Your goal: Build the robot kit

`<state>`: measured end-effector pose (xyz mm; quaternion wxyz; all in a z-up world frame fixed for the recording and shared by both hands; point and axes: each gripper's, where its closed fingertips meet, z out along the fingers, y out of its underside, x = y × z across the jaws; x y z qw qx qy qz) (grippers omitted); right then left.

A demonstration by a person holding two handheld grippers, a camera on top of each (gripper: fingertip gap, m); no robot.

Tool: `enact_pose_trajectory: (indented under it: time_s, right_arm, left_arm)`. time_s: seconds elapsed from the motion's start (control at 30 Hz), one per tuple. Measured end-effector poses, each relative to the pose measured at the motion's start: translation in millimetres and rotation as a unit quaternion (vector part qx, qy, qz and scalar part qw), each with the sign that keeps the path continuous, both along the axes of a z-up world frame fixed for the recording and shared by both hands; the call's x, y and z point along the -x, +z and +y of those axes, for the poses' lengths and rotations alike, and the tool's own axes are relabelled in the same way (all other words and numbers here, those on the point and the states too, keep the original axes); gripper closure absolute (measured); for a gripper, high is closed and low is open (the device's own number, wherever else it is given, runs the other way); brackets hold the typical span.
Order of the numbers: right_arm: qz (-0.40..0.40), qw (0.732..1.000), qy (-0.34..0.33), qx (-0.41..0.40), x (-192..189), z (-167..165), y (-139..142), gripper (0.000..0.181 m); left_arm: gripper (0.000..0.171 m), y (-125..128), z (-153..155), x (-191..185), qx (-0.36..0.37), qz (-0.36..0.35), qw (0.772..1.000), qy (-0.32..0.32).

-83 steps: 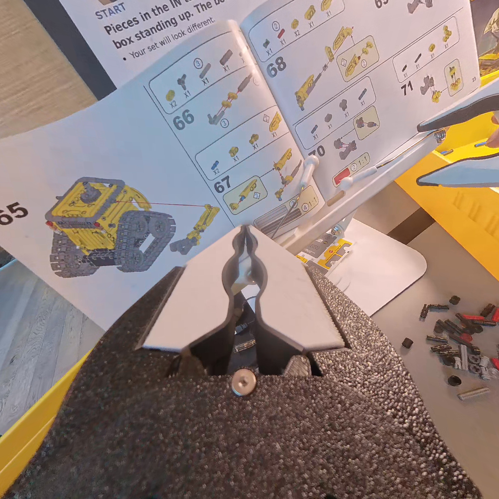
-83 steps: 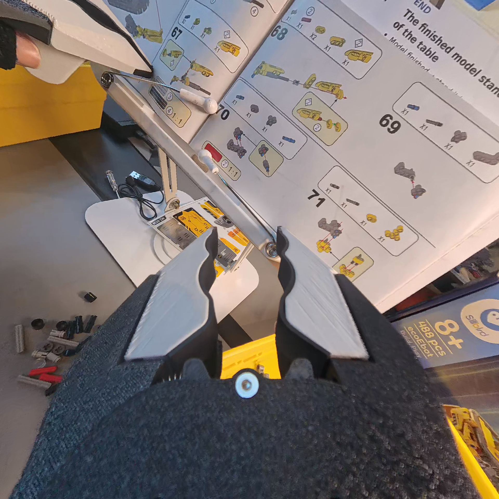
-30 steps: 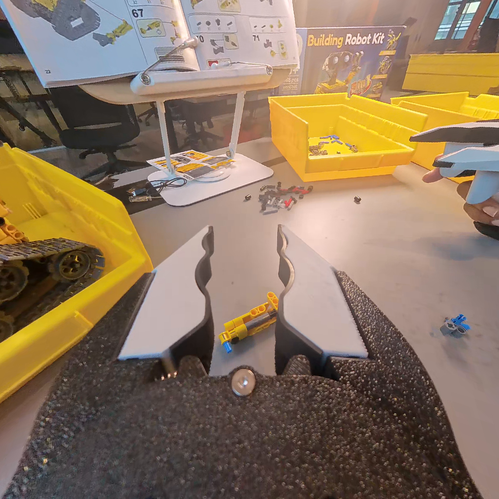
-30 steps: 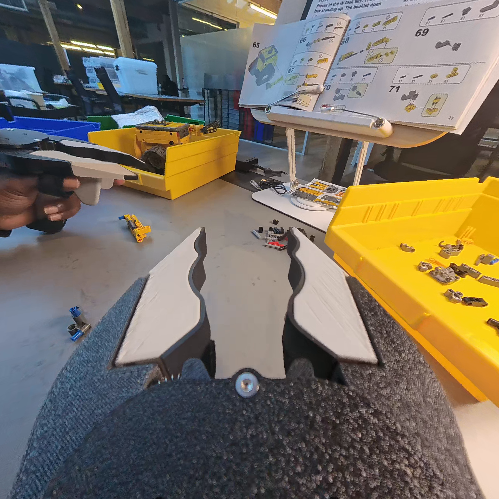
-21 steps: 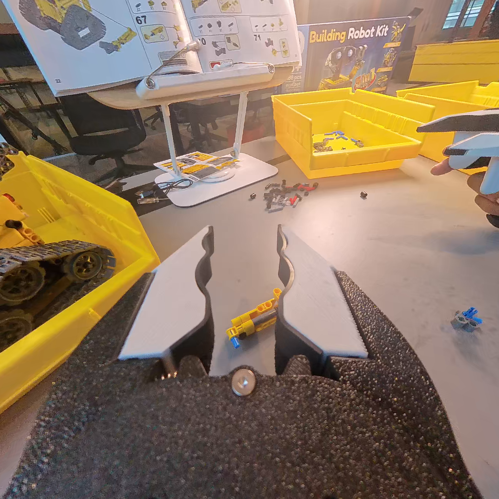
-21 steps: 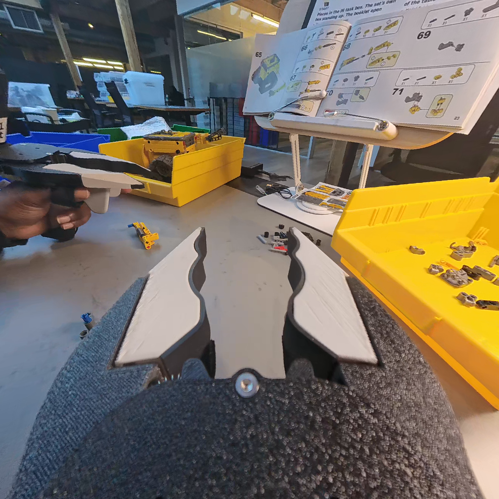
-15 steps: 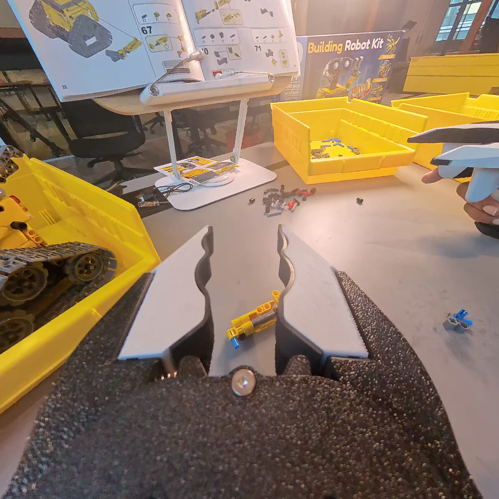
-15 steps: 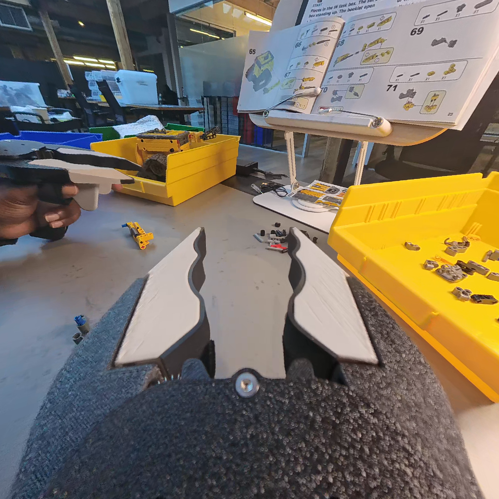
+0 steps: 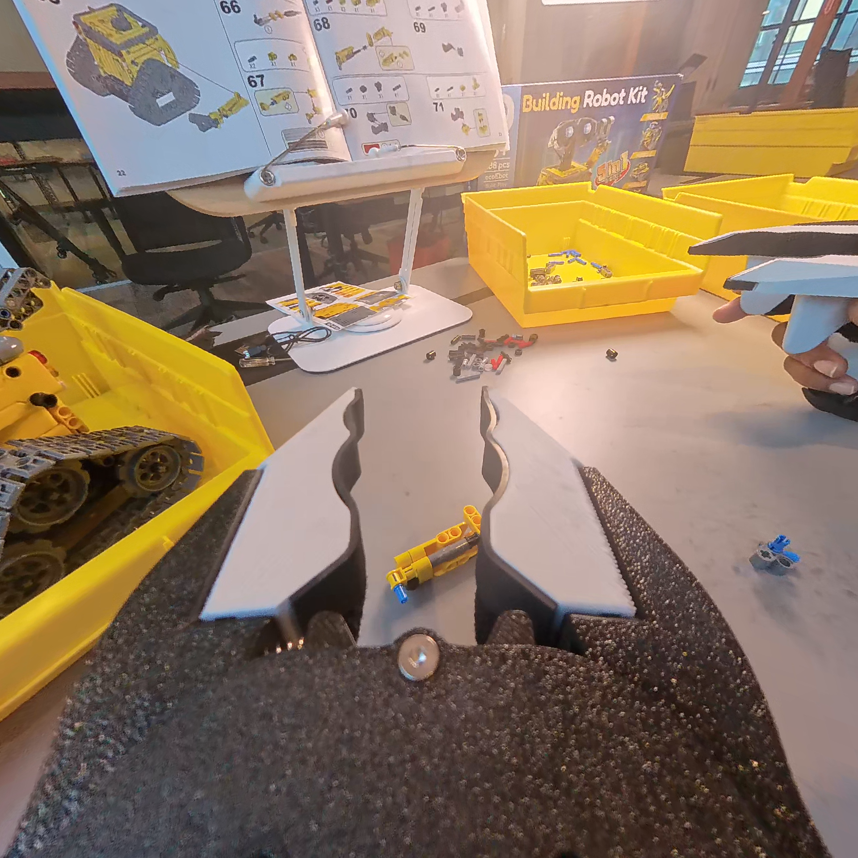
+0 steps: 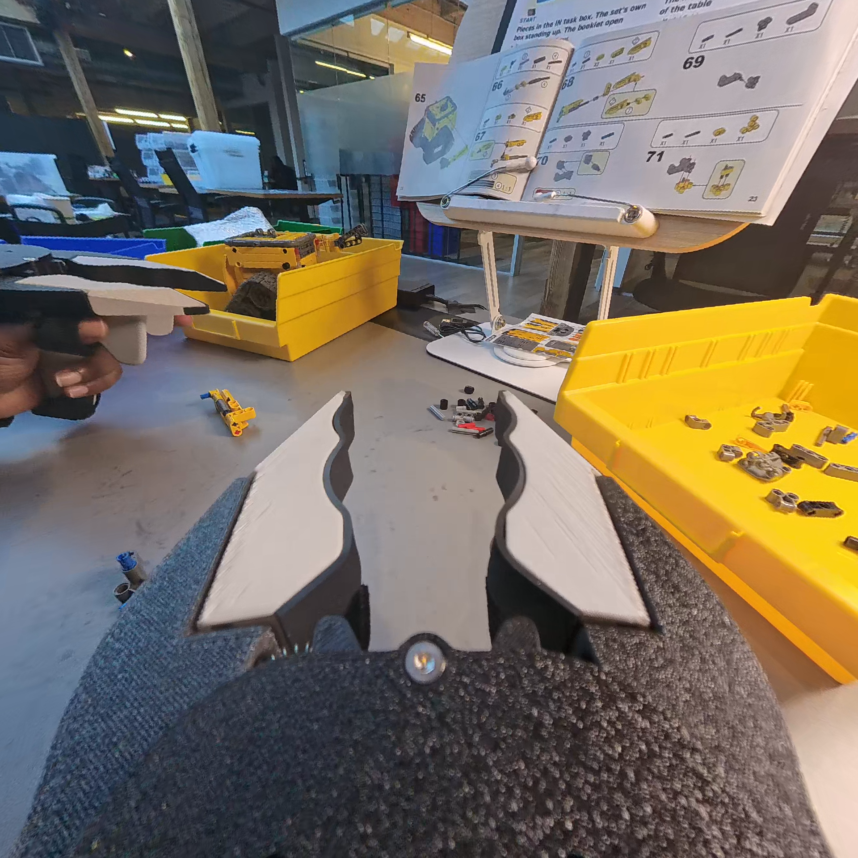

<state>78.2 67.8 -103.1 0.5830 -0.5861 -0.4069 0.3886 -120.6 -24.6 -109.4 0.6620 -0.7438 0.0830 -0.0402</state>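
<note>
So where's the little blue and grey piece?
In the left wrist view, the little blue and grey piece lies alone on the grey table, right of the left gripper, apart from the yellow assembly.

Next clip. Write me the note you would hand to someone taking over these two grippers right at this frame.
Left gripper: open, empty, low over the grey table; a small yellow assembly lies loose between its fingers.
Right gripper: open, empty, above bare table beside the yellow parts bin.
A small blue and grey piece lies loose on the table; a pile of small pins sits near the stand's base.
The tracked yellow model sits in the other yellow bin.
The instruction booklet is open on its stand.
Nothing is gripped; both loose pieces remain on the table.
</note>
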Motion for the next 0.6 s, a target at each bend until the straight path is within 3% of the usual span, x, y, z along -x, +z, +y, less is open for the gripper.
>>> enact_pose_trajectory:
  time_s: [0.27, 0.6]
  right_arm:
    - [0.008, 1.0, 0.006, 0.013, -2, 1, 1, 0.12]
    - [0.02, 1.0, -0.014, 0.004, -11, 6, 8, 0.118]
  left_arm:
    - [0.122, -6, 4, 7, 0.009, 0.0, 1.0, 0.014]
    - [0.122, 27, -9, 48, -0.047, -0.029, 0.997, 0.053]
